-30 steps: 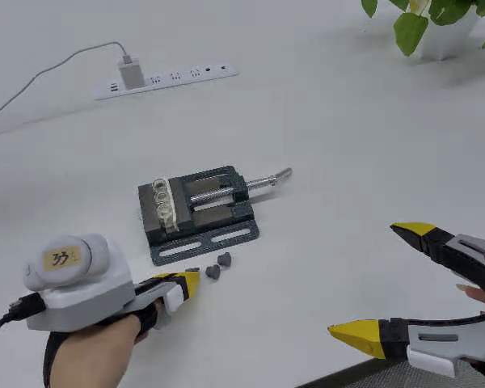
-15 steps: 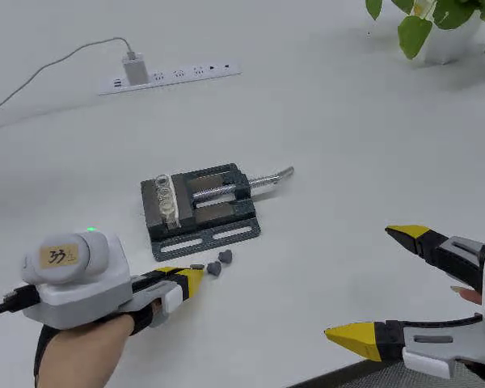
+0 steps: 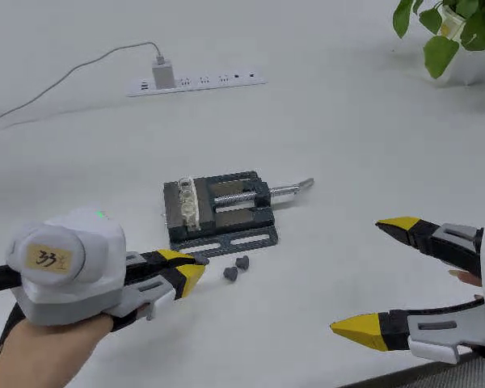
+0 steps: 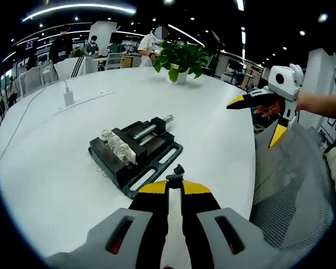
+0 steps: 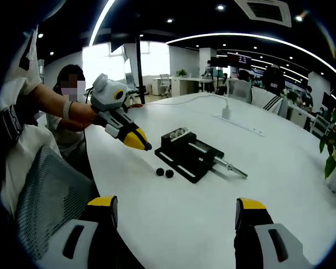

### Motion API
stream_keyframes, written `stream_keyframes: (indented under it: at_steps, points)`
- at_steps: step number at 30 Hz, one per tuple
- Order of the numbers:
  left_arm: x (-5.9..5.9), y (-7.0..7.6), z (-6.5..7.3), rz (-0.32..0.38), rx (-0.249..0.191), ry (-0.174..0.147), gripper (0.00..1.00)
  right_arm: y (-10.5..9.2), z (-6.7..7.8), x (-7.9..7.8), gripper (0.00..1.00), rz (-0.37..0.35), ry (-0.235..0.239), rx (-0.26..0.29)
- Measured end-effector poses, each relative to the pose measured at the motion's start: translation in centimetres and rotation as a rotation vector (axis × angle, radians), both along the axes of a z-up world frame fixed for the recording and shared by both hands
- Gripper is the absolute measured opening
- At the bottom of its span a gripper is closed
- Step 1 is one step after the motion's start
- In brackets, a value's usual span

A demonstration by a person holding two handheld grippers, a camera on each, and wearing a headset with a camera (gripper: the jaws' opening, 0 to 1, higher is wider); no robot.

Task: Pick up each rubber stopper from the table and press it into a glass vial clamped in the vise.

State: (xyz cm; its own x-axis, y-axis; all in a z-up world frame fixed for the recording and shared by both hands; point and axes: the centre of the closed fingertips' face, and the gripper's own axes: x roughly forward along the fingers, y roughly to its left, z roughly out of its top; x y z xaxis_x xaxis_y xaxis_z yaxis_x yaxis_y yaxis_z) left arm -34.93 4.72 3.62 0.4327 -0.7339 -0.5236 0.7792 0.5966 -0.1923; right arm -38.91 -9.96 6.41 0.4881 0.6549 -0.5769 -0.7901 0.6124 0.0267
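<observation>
A dark vise (image 3: 226,217) stands mid-table with clear glass vials (image 3: 187,202) clamped at its left end. Two grey rubber stoppers (image 3: 230,274) (image 3: 242,262) lie in front of it. My left gripper (image 3: 199,265) hovers just left of them, shut on a small grey stopper (image 3: 201,260) at its tips. That held stopper (image 4: 173,177) also shows in the left gripper view, with the vise (image 4: 135,152) beyond. My right gripper (image 3: 362,276) stands wide open and holds nothing at the near right. In the right gripper view the stoppers (image 5: 164,172) and vise (image 5: 187,152) lie ahead of its fingers (image 5: 103,204).
A white power strip (image 3: 198,81) with a charger and cable lies at the back. A potted plant (image 3: 444,32) stands at the far right corner. The table's front edge (image 3: 420,373) runs close under my right gripper, with a mesh chair (image 5: 50,190) behind it.
The camera has shifted, so the scene sits further right. My left gripper has drawn back from the two lying stoppers, a grey stopper now showing at its tips. The right gripper stays open.
</observation>
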Motion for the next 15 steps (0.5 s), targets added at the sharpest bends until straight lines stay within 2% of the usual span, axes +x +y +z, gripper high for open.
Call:
stream_keyframes:
  at_steps: [1,4,5,7,8,10,15]
  points:
    - [-0.1,0.0,0.2,-0.009,0.003,-0.005,0.04,0.2,0.1,0.1,0.84,0.011,0.007,0.003]
    - [-0.4,-0.1,0.8,-0.077,0.025,-0.051,0.04,1.4,0.6,0.2,0.79,0.087,0.017,-0.008]
    - [-0.5,-0.1,0.9,-0.079,0.032,-0.050,0.04,1.7,0.7,0.2,0.78,0.108,0.019,-0.015]
    - [-0.4,0.2,1.1,-0.102,0.062,-0.084,0.04,2.3,0.8,0.5,0.77,0.134,0.022,-0.023]
    - [-0.4,0.2,1.2,-0.110,0.069,-0.090,0.04,2.1,0.7,0.6,0.76,0.149,0.026,-0.026]
    - [-0.5,0.2,1.6,-0.132,0.072,-0.114,0.04,2.8,1.0,0.9,0.74,0.179,0.028,-0.027]
    - [-0.9,0.1,2.1,-0.183,0.085,-0.152,0.04,4.9,1.2,1.3,0.69,0.257,0.035,-0.034]
